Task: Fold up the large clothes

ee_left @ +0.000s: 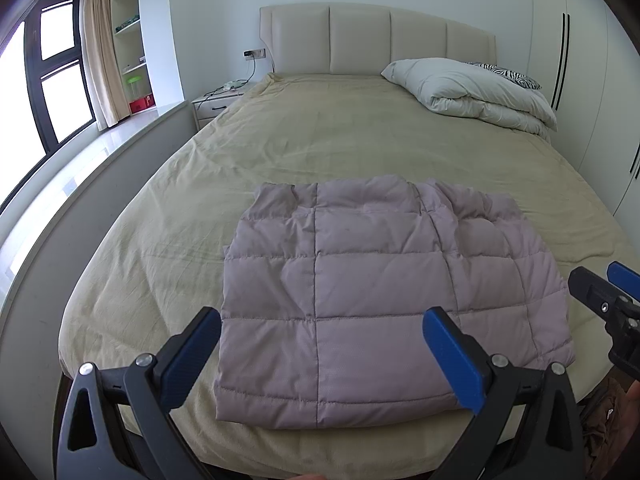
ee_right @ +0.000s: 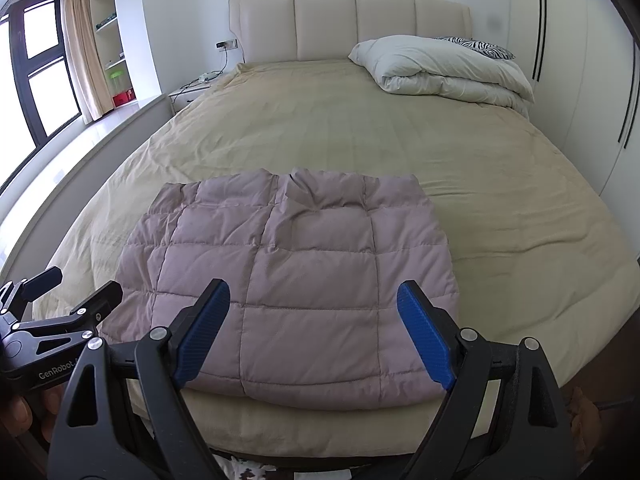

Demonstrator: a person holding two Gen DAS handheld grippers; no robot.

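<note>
The quilted mauve jacket lies on the near end of the bed, already folded into a rough rectangle with its collar end turned toward the headboard and its near hem close to the foot edge of the mattress. Both tools hang above that near hem and touch nothing: the left gripper has its jaws wide apart and empty, and the right gripper is spread likewise with nothing between its pads. The folding looks nearly done, judging from the compact shape; the likely next move is either one more fold, lifting the near hem toward the collar, or simply smoothing, which would need both grippers to pinch the two near corners together. Where the sleeves are tucked cannot be seen, nor how many layers lie beneath. Rumpled fabric on the jacket's far right side hides that edge's outline.
</note>
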